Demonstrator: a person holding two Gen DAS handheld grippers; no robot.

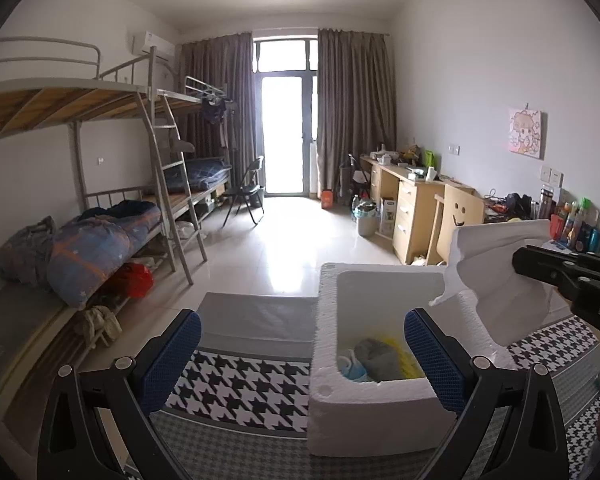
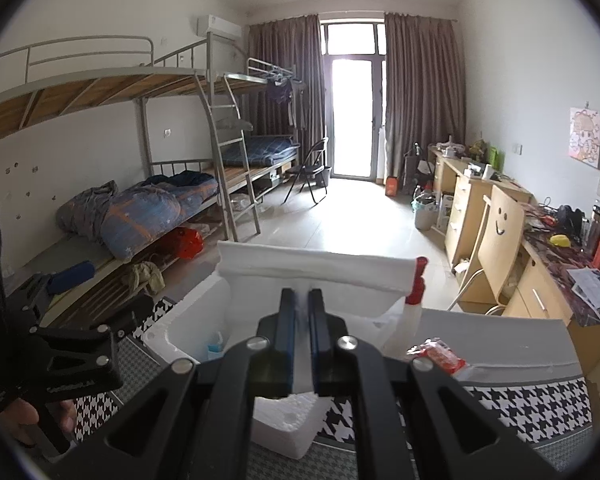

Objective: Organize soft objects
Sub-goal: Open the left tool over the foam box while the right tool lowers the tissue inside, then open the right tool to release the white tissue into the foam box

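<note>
Right gripper (image 2: 299, 312) has the white foam lid (image 2: 316, 270) pinched, held over the open white foam box (image 1: 324, 364)

Left gripper (image 1: 302, 354) is spread wide with nothing in it, blue pads straddling the box's near left corner. Box sits on the black-and-white houndstooth cloth (image 1: 236, 384); soft items inside are a grey bundle (image 1: 374, 354), something yellow (image 1: 400, 350) and a light-blue piece (image 1: 350, 366). To seat it well I'd level the lid, line its edges up with the rim, lower straight down, and brace the box wall with the left so light foam doesn't skate
</note>
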